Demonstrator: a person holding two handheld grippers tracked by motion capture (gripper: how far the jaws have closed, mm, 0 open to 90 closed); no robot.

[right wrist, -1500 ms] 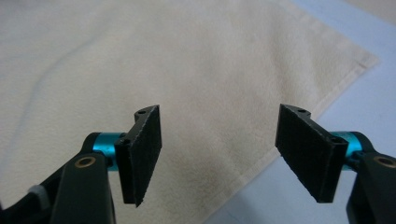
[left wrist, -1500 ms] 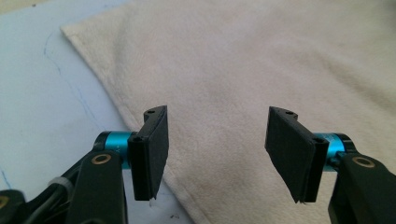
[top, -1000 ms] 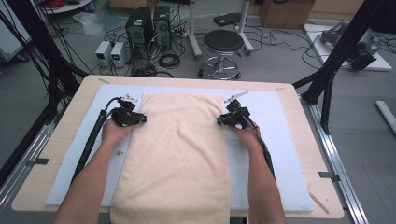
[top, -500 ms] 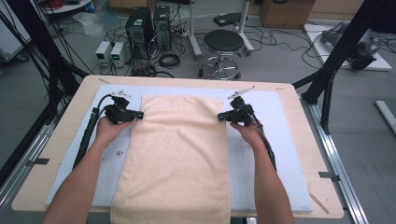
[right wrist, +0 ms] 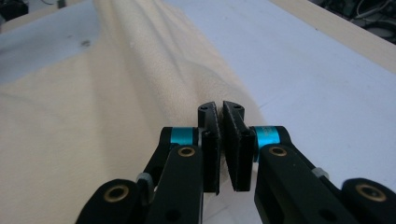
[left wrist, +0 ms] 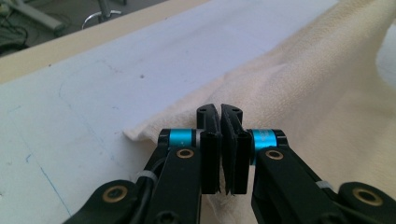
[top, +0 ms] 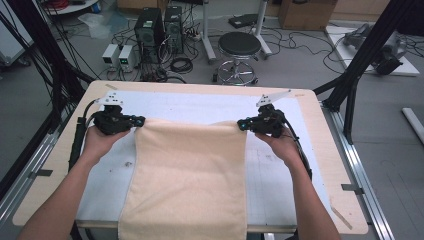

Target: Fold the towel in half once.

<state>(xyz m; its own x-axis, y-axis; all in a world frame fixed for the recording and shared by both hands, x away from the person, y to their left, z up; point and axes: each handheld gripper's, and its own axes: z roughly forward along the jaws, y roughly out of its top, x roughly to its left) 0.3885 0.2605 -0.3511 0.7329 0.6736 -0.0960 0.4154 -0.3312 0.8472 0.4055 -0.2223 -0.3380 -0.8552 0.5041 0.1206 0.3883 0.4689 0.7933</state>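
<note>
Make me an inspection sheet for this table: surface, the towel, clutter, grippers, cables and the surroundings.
Surface: wooden table under a pale blue mat; small dark marks on the mat.
Job's things: cream towel, far edge lifted between the grippers, near end hanging over the table's front edge.
Clutter: nothing seen on the mat besides the towel.
Grippers: left gripper shut on the towel's far left corner; right gripper shut on the far right corner; cloth pinched between both pairs of jaws.
Cables: a black cable trails from the left gripper; loose cords on the floor.
Surroundings: round stool, computer towers, black frame posts.
</note>
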